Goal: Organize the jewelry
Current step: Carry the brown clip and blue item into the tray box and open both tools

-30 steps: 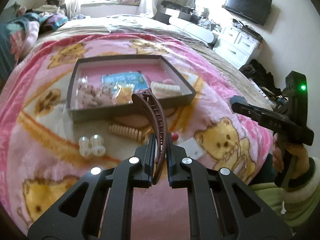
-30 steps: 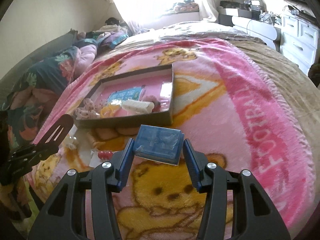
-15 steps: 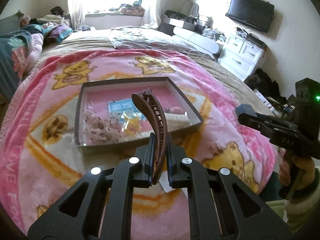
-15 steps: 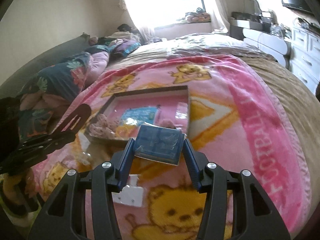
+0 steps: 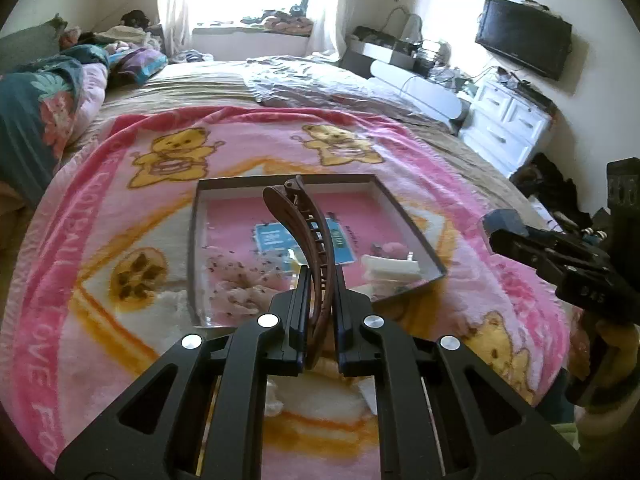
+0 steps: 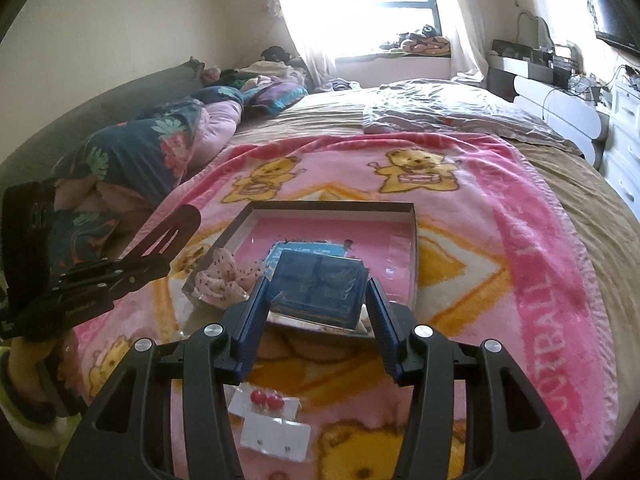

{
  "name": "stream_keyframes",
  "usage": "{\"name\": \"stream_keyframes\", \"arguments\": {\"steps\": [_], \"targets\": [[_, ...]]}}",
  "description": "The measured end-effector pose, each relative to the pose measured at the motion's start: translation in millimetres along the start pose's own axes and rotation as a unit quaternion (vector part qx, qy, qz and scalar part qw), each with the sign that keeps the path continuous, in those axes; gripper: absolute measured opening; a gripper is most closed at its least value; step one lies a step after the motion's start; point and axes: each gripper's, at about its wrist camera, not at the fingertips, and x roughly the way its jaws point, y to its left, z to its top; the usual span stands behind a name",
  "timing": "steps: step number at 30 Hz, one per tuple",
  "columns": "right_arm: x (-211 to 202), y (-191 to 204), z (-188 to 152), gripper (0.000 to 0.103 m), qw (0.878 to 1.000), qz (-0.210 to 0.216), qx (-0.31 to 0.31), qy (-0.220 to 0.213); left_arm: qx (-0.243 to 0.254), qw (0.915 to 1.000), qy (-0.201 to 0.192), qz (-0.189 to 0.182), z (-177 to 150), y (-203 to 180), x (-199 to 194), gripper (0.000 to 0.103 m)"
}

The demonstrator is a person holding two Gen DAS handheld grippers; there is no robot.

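Observation:
My left gripper (image 5: pixel 319 312) is shut on a long brown curved hair clip (image 5: pixel 304 236), held up above the near edge of a shallow dark-rimmed box (image 5: pixel 193 240) on the pink bear blanket. My right gripper (image 6: pixel 316 312) is shut on a flat blue clear-wrapped packet (image 6: pixel 318 284), raised over the same box (image 6: pixel 412 248). In the box lie a blue card (image 5: pixel 272 238), a speckled pink scrunchie (image 6: pixel 218 276) and a white comb-like piece (image 5: pixel 392 268). A card with two red earrings (image 6: pixel 266 402) lies on the blanket below my right gripper.
The pink blanket (image 5: pixel 100 216) covers a wide bed. Piled bedding (image 6: pixel 132 160) lies at the left, white drawers (image 5: pixel 508 124) and a wall TV (image 5: pixel 524 48) at the right. The other gripper and a hand in a green sleeve show at each view's edge.
Both grippers have risen and drawn back with their loads, so the box now looks smaller and farther off. The loose pieces on the blanket near the left gripper have slipped out of view.

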Motion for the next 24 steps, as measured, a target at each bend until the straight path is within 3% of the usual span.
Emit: {"name": "stream_keyframes", "arguments": {"steps": [13,24], "targets": [[46.5,4.3,23.8,0.048,1.000,-0.011,-0.012,0.015,-0.004,0.9995,0.024,0.021,14.3,20.5,39.4,0.004],[79.9,-18.1,36.2,0.048,0.999,-0.042,-0.009,0.031,0.001,0.9987,0.050,0.009,20.8,15.8,82.1,0.004]]}}
